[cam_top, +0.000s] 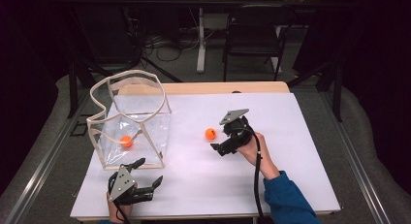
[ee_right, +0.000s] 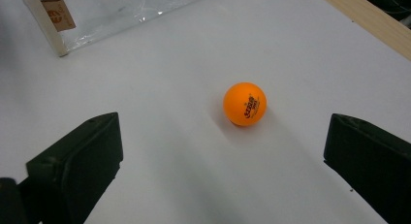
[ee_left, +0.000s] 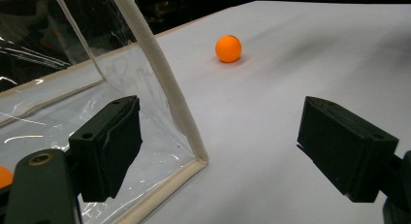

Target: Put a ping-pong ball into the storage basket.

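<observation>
Right gripper (cam_top: 219, 136) approaching an orange table-tennis ball (cam_top: 210, 133) on the white tabletop (cam_top: 291, 151).

My right jaws stand spread wide and empty; the ball (ee_right: 245, 104), smooth, round and printed with a dark logo, lies ahead of them and between their lines, apart from both pads. My left gripper (cam_top: 145, 174), likewise released, waits at the fabric-trimmed corner of a clear plastic bag (cam_top: 145, 122) holding a second orange ball (cam_top: 126, 141); my right is nearer the loose ball.
</observation>
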Motion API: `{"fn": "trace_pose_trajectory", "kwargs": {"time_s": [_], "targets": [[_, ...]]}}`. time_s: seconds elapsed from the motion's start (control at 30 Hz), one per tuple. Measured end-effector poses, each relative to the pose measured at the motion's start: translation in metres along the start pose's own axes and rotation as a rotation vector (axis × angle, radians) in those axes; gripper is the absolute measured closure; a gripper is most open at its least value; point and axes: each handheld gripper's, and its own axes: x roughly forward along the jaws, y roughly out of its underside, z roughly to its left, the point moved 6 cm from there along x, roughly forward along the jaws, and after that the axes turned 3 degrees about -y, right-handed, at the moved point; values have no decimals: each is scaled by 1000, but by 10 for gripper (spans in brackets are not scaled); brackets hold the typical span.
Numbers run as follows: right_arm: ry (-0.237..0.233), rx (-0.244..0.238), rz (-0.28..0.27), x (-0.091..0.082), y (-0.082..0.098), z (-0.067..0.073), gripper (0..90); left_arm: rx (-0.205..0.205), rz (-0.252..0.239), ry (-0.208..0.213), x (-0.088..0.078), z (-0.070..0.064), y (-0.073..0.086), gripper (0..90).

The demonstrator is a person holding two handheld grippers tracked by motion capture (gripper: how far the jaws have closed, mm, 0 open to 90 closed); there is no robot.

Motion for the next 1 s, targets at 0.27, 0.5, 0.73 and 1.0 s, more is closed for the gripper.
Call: {"fn": "trace_pose_trajectory", "kwargs": {"time_s": [0.27,0.5,0.73,1.0], "targets": [[1,-3,11,4,4,-2,0,-1,0,5,0,0,0,158],[10,-3,35,12,7,-7,0,-2,1,6,0,0,0,158],[28,-6,41,15,7,-10,0,0,2,6,0,0,1,158],[38,6,31,18,5,-15,0,4,4,4,0,0,0,158]]}}
